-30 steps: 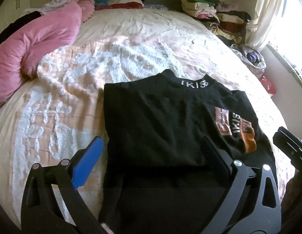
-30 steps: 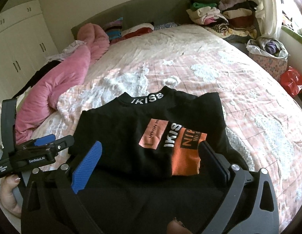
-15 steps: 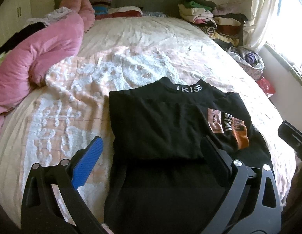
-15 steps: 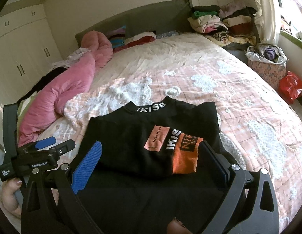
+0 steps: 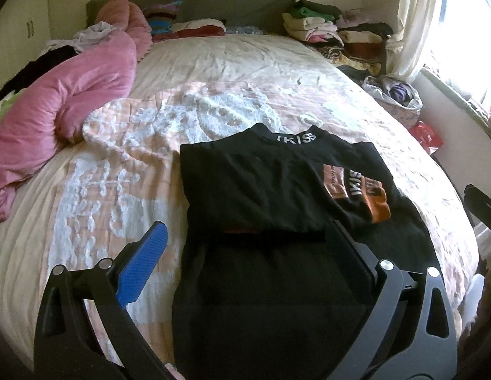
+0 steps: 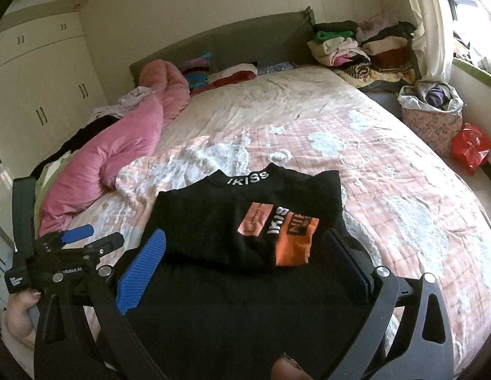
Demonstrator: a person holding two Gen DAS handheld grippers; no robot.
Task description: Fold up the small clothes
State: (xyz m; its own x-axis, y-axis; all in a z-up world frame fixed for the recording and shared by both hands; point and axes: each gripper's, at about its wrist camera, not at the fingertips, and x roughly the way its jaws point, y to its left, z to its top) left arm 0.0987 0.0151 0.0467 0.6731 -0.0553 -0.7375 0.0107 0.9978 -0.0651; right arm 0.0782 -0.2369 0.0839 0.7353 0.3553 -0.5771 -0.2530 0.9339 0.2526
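Observation:
A black shirt [image 5: 261, 190] with a white-lettered collar and an orange print lies partly folded on the bed; it also shows in the right wrist view [image 6: 226, 221]. Its upper part is folded over the lower part. My left gripper [image 5: 245, 247] is open and empty, held above the shirt's near half. My right gripper [image 6: 245, 253] is open and empty, also above the near half. The left gripper shows at the left of the right wrist view [image 6: 87, 237].
A pink quilt [image 5: 71, 95] lies along the bed's left side. Stacks of folded clothes [image 6: 356, 47] sit at the head on the right. A floral bag [image 6: 432, 117] and a red bag [image 6: 470, 145] stand beside the bed on the right.
Both grippers have drawn back and up from the shirt, so more of the bed and room shows. The shirt has not moved.

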